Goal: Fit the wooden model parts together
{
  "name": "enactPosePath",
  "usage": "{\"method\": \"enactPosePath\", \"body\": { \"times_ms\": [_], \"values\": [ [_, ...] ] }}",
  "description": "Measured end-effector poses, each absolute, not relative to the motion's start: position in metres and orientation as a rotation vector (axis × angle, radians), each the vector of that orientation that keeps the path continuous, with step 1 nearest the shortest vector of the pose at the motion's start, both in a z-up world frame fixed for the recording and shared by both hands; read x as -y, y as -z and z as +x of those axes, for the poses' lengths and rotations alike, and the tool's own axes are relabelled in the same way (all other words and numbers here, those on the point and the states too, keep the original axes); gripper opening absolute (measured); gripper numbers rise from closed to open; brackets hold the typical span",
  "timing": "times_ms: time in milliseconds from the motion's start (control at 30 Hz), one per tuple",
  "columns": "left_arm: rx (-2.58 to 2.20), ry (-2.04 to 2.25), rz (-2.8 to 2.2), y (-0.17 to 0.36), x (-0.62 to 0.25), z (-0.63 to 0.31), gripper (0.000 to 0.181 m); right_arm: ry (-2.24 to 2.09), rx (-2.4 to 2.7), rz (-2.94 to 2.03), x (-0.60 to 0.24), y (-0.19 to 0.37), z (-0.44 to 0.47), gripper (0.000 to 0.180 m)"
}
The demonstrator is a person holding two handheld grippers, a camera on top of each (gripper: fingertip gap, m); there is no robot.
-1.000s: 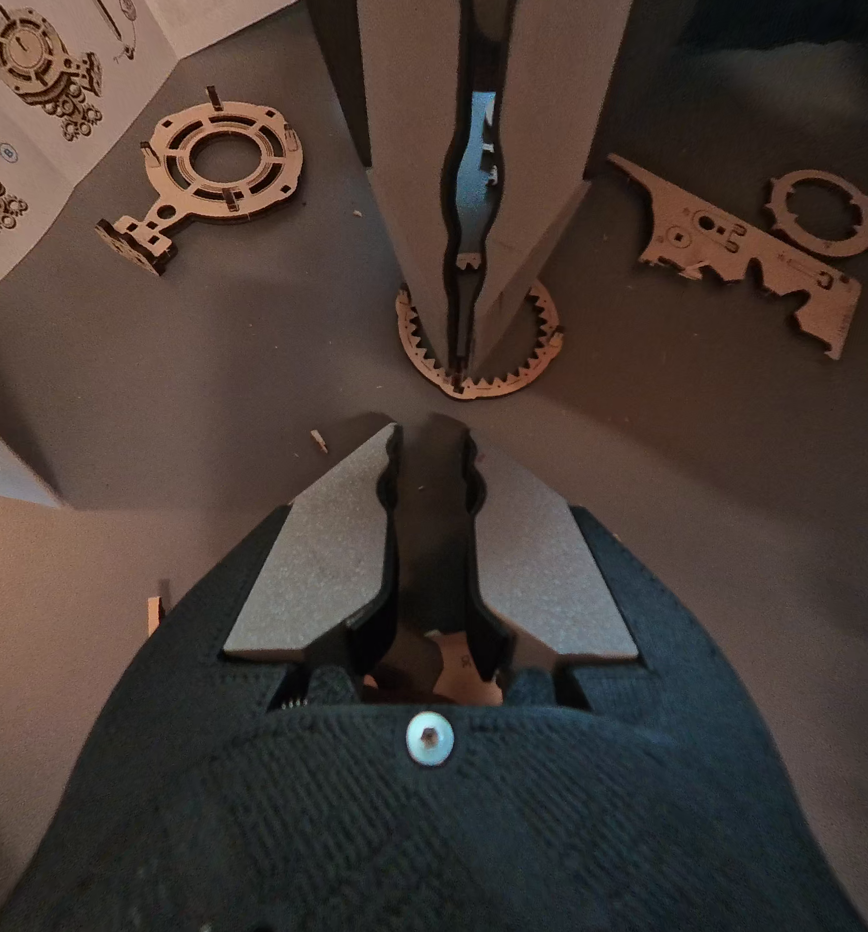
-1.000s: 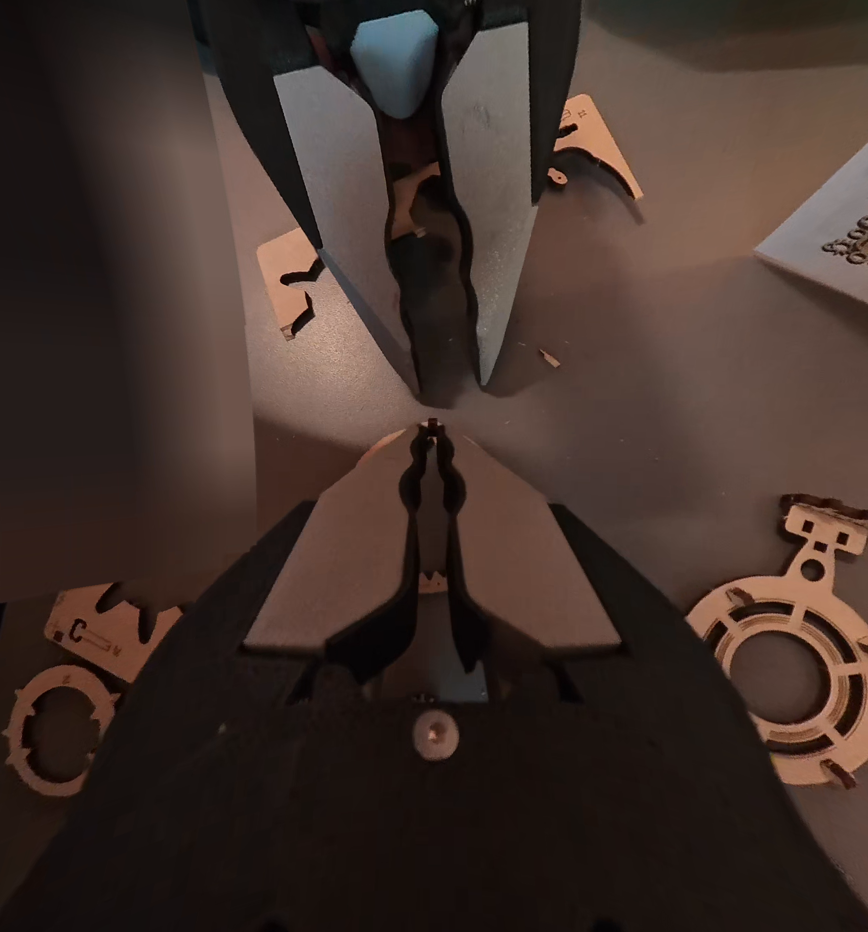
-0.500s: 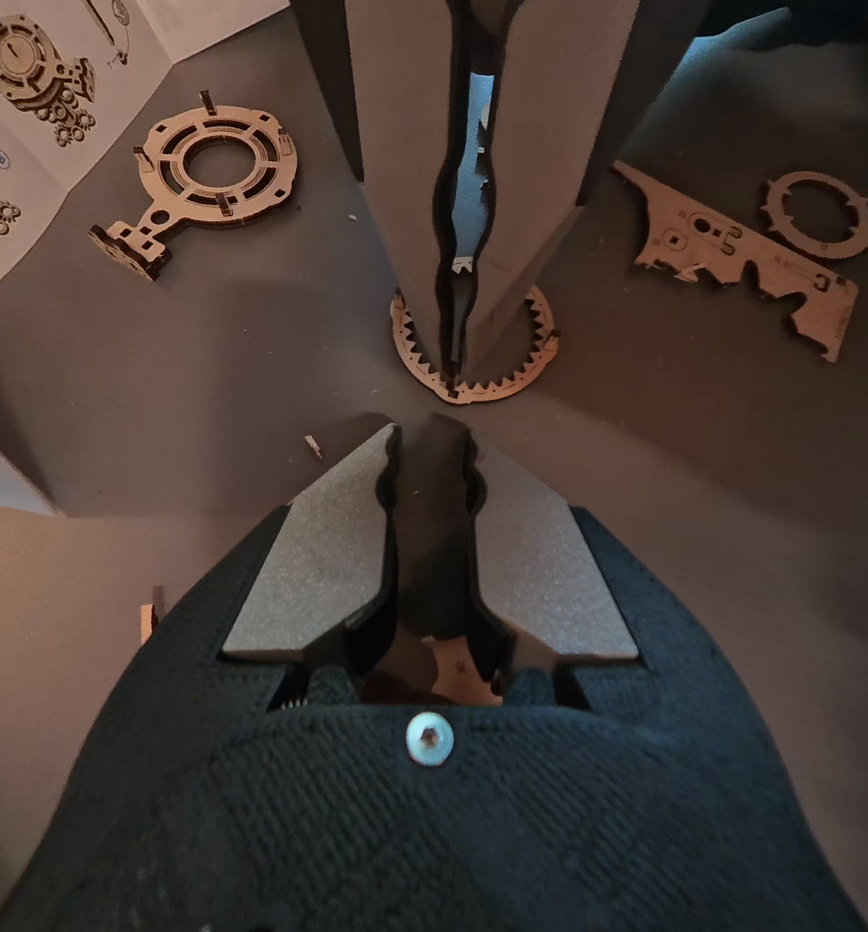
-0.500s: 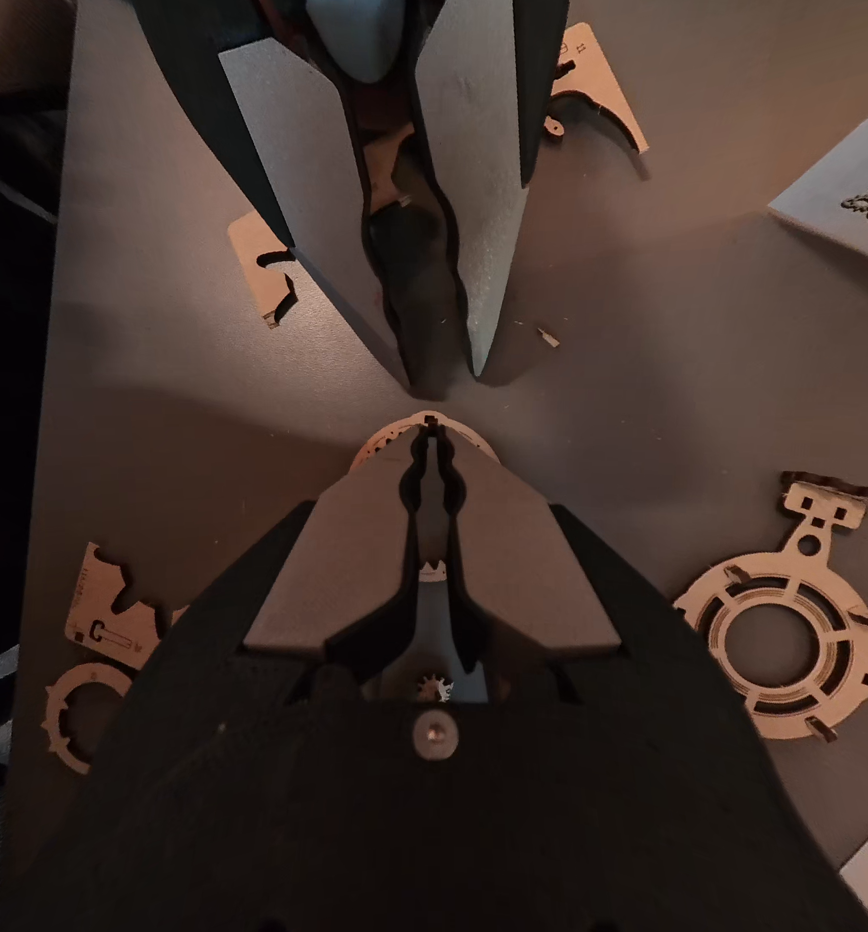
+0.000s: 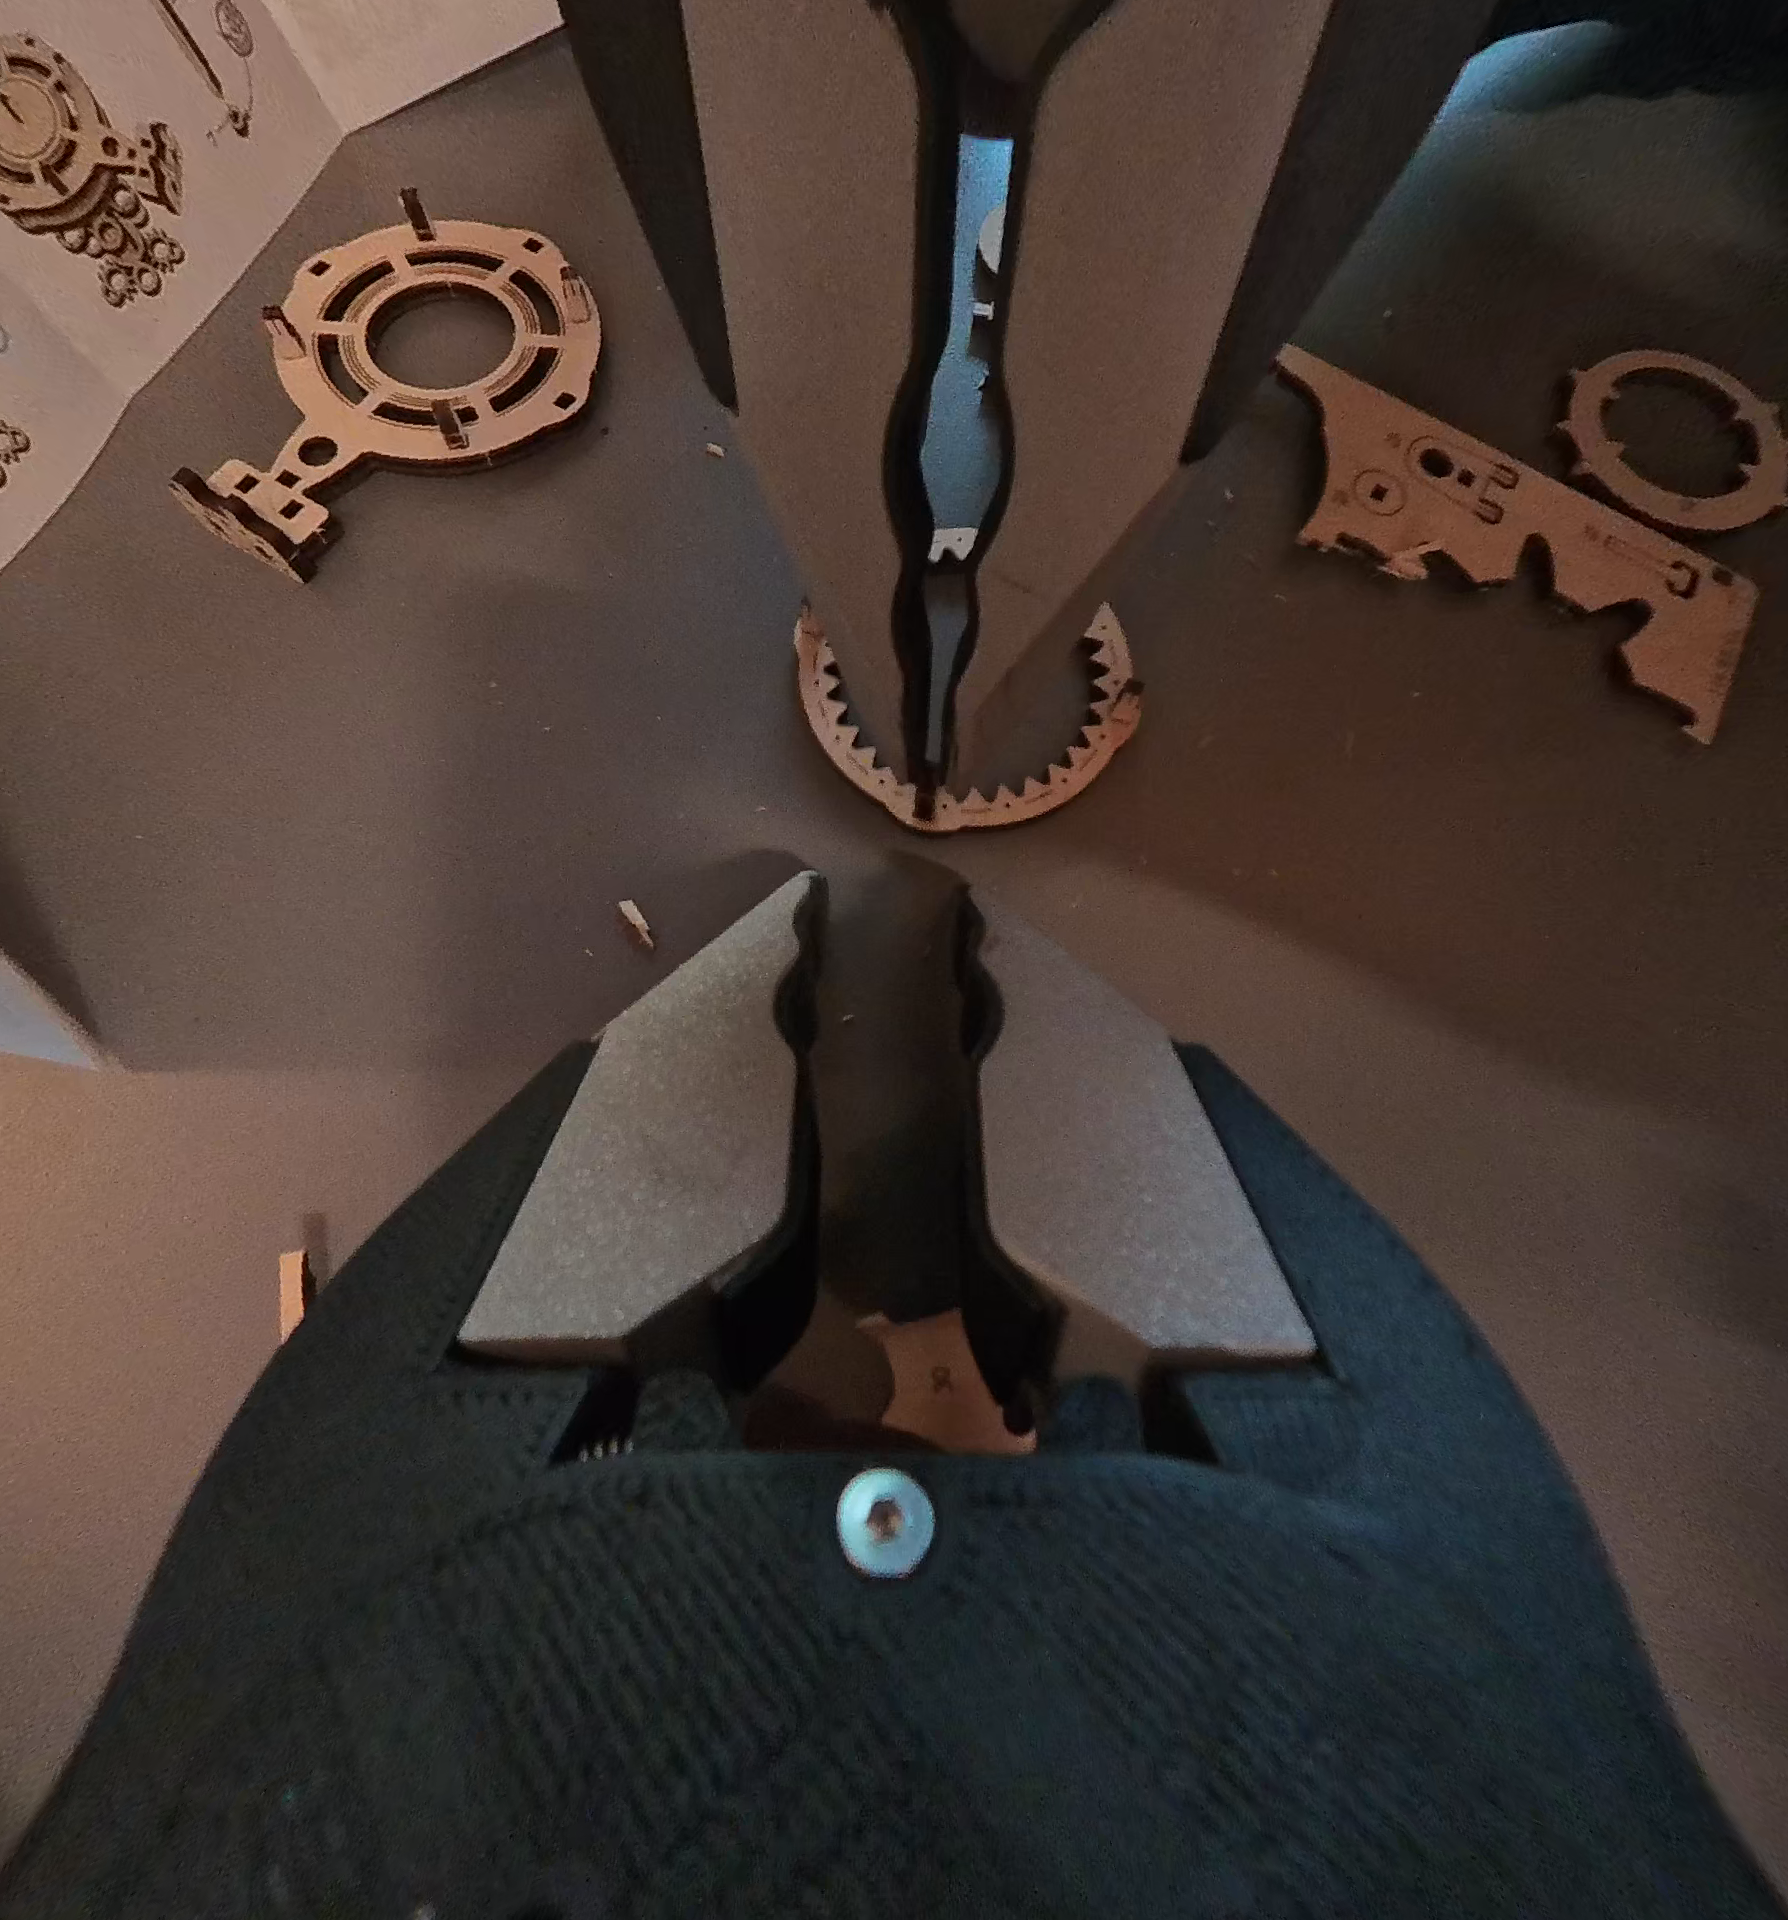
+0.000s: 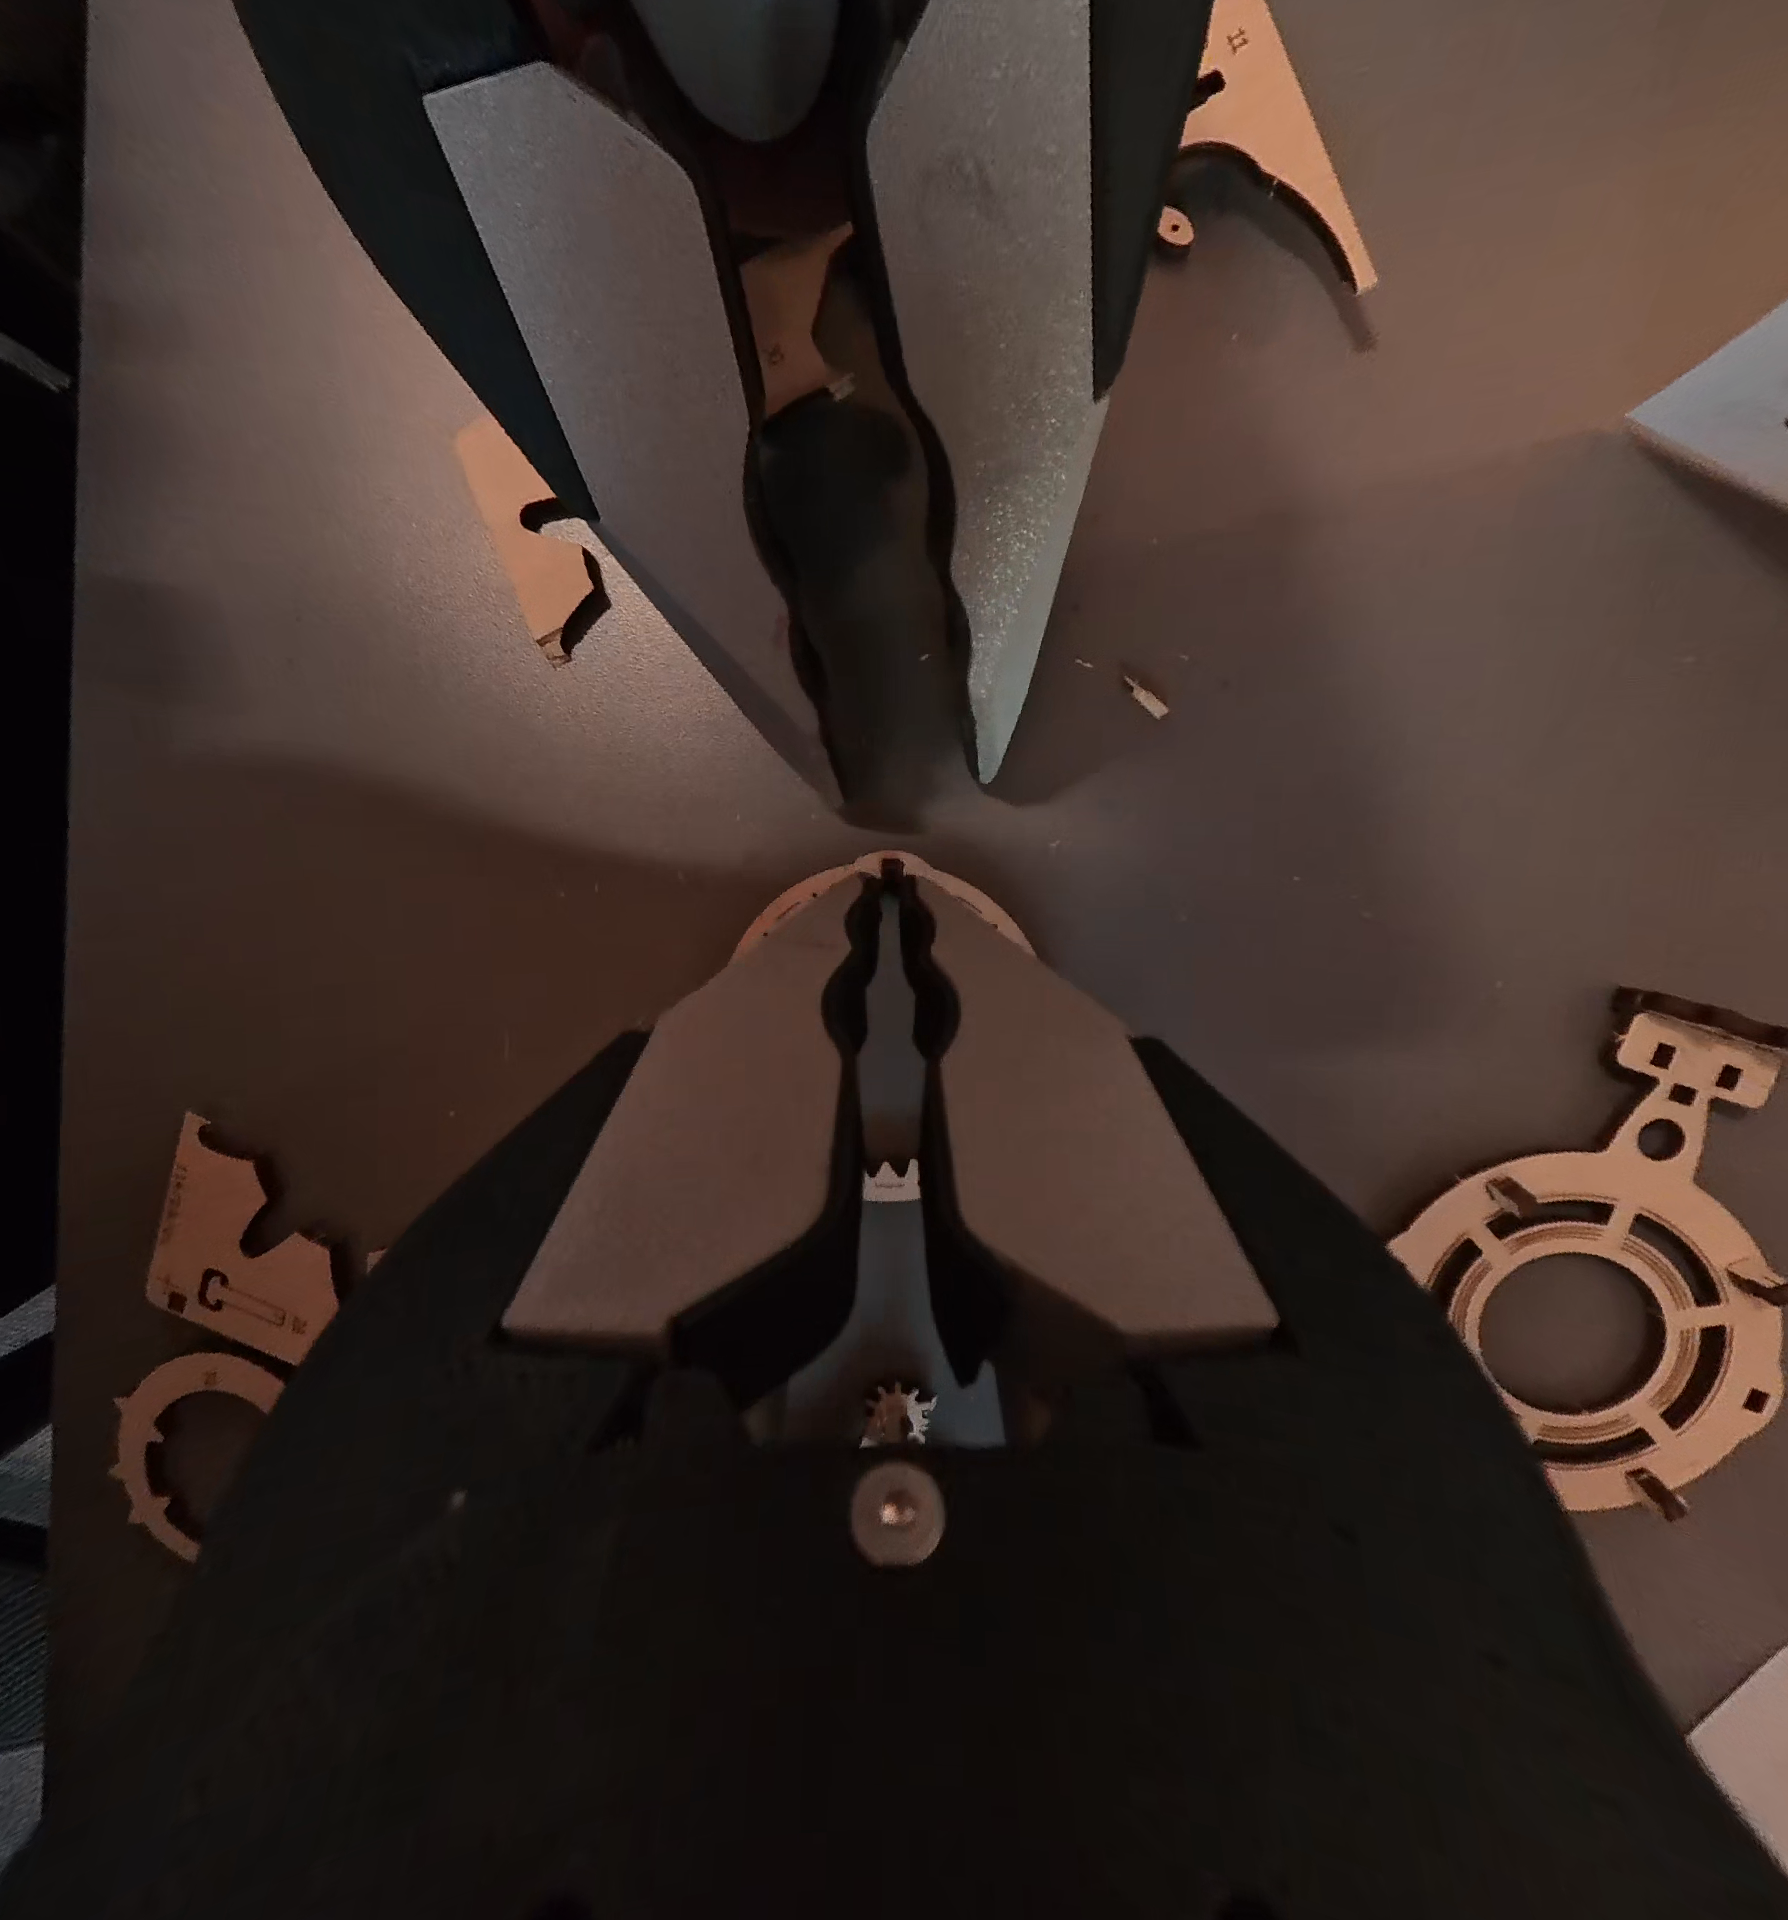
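A flat wooden ring with inner teeth lies on the grey table. My right gripper reaches down onto its near rim and is shut on a small dark peg standing in that rim. The ring's edge shows just past its tips. In the left wrist view the right gripper comes in from the top. My left gripper is open and empty, its tips low over the table a short way from the ring, facing the right gripper. It also shows in the right wrist view.
A round slotted frame with a stem lies to one side. A cut-out wooden sheet and a small notched ring lie on the other. Printed instruction sheets border the table. More offcuts lie under the left gripper.
Almost nothing. Both grippers hold their places tip to tip, and the right one stays pinched at the ring's rim. The views have shifted only slightly.
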State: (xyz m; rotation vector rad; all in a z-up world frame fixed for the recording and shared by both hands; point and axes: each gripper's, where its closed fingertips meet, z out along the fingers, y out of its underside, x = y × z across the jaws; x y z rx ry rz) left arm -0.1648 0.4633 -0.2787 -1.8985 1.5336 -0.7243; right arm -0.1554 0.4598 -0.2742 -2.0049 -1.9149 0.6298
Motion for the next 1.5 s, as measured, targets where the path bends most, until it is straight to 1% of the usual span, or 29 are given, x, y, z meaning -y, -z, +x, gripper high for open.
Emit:
{"method": "enactPosePath", "body": {
  "times_ms": [233, 467, 767, 867, 933, 1100, 1500],
  "values": [
    [-1.533, 0.726, -1.899, 0.279, -0.463, -0.165, 0.021, -0.554, 1.952, -2.039, -0.461, 0.274, -0.155, 0.001],
    [-1.524, 0.742, -1.907, 0.278, -0.464, -0.165, 0.02, -0.422, 2.035, -2.198, -0.462, 0.275, -0.157, 0.0],
    [-1.387, 0.929, -1.91, 0.261, -0.465, -0.166, 0.015, -0.412, 1.995, -2.361, -0.46, 0.275, -0.16, 0.0],
    [-1.422, 0.925, -1.893, 0.262, -0.459, -0.161, 0.013, -0.424, 1.977, -2.352, -0.46, 0.275, -0.161, 0.0],
    [-1.463, 0.897, -1.891, 0.266, -0.456, -0.16, 0.006, -0.474, 1.954, -2.334, -0.458, 0.274, -0.164, 0.0],
    [-1.515, 0.832, -1.894, 0.273, -0.454, -0.158, 0.0, -0.538, 1.962, -2.265, -0.453, 0.274, -0.164, 0.0],
    [-1.469, 0.89, -1.953, 0.274, -0.46, -0.158, 0.0, -0.582, 1.967, -2.136, -0.459, 0.274, -0.164, 0.0]
  ]
}}
